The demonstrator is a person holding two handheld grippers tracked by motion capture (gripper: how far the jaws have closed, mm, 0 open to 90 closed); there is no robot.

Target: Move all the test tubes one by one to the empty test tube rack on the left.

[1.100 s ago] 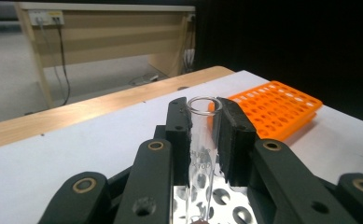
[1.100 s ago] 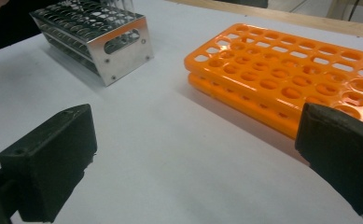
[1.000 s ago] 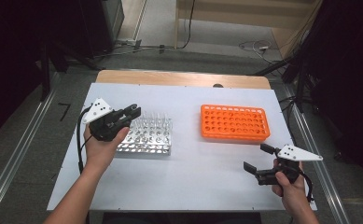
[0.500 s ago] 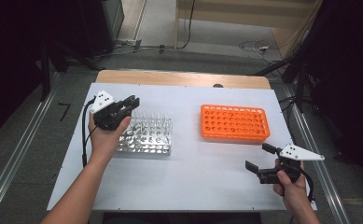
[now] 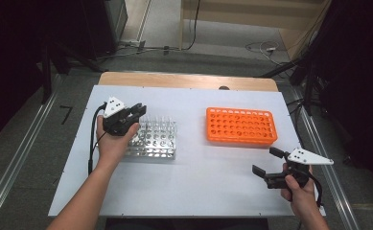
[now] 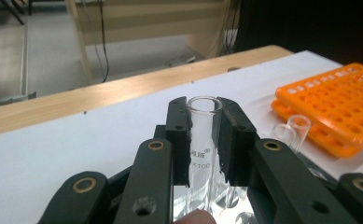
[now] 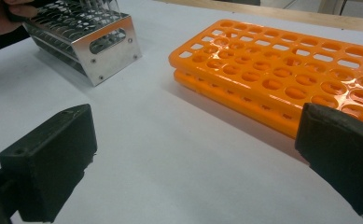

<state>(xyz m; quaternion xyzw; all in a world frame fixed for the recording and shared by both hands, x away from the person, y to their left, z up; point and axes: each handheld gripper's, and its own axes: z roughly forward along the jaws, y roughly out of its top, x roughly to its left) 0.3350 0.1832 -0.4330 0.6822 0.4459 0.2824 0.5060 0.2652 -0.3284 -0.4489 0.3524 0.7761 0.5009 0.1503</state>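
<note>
While the left gripper (image 5: 135, 111) stands over the far left corner of the metal rack (image 5: 156, 140), its jaws are closed on a glass tube (image 6: 202, 140). In the left gripper view the two black pads press against the sides of the tube just below its open rim, and the tube stands upright between them, with printed lettering visible on the glass. The lower end of the tube runs down toward the rack top; whether it sits in a hole cannot be told. Two more glass tubes (image 6: 293, 130) stand in the rack just beside the held one, on the side toward the orange rack (image 5: 241, 126).

The metal rack stands on the left half of the white table (image 5: 198, 182), nearer the left edge than the centre. The orange rack lies on the right half, toward the far edge, well apart from the metal rack.

The right gripper (image 5: 265, 164) is held near the right front corner of the table, above its surface. Its jaws stand wide apart with nothing between them, as the right gripper view shows, and they point toward the gap between the two racks.
</note>
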